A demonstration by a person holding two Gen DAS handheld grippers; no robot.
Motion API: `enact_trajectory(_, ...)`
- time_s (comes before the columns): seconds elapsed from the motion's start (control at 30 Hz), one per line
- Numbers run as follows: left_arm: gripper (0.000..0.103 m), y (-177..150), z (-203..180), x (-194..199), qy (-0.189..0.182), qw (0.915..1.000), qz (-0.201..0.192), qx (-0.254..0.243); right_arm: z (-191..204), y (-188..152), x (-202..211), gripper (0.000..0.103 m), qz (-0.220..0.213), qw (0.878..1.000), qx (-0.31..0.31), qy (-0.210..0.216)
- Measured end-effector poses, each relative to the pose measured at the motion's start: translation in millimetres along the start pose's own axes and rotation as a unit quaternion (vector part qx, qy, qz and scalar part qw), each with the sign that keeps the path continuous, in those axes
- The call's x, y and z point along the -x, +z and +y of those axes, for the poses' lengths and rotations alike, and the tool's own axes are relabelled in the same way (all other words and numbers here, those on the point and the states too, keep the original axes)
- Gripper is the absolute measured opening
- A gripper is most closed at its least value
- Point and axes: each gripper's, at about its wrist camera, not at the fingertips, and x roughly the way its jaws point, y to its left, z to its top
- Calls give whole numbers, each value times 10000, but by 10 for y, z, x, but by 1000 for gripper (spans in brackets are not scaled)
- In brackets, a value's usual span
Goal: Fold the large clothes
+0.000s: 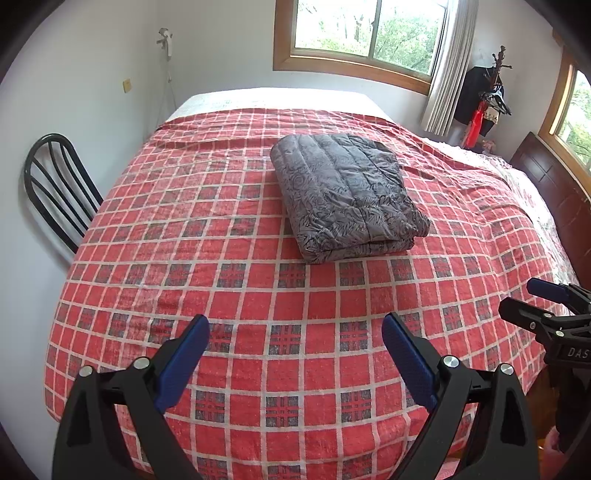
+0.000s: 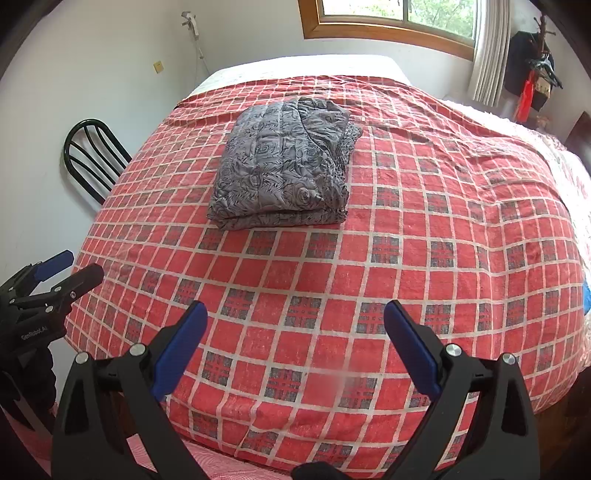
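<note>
A grey quilted garment with a dark floral print (image 1: pixel 347 195) lies folded into a thick rectangle on the bed's red checked cover (image 1: pixel 184 258); it also shows in the right wrist view (image 2: pixel 284 166). My left gripper (image 1: pixel 295 328) is open and empty, held above the near part of the bed, well short of the garment. My right gripper (image 2: pixel 295 317) is open and empty too, at the near edge. Each gripper shows at the side of the other's view: the right one (image 1: pixel 532 299), the left one (image 2: pixel 81 266).
A black metal chair (image 1: pixel 55 184) stands against the wall left of the bed. A window (image 1: pixel 369 33) and curtain (image 1: pixel 450 66) are behind it. A coat stand with dark clothes (image 1: pixel 484 96) is at the back right. A dark wooden headboard (image 1: pixel 554 184) runs along the right.
</note>
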Motion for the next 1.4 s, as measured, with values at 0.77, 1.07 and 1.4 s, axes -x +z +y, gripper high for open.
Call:
enact_trajectory(0.77,95,0,-12,-12,-10,10000,43,-12,9,-7,-13,96,22,10000,1,13)
enact_trajectory(1.07,95,2,-3,-31,-56,10000,42,-45,-14,2,-24,96,17,10000,5,25)
enact_trajectory(1.4,95,7,-9,-33,-75,10000,46,-40,-7,-12,-47,96,47,10000,-16,40)
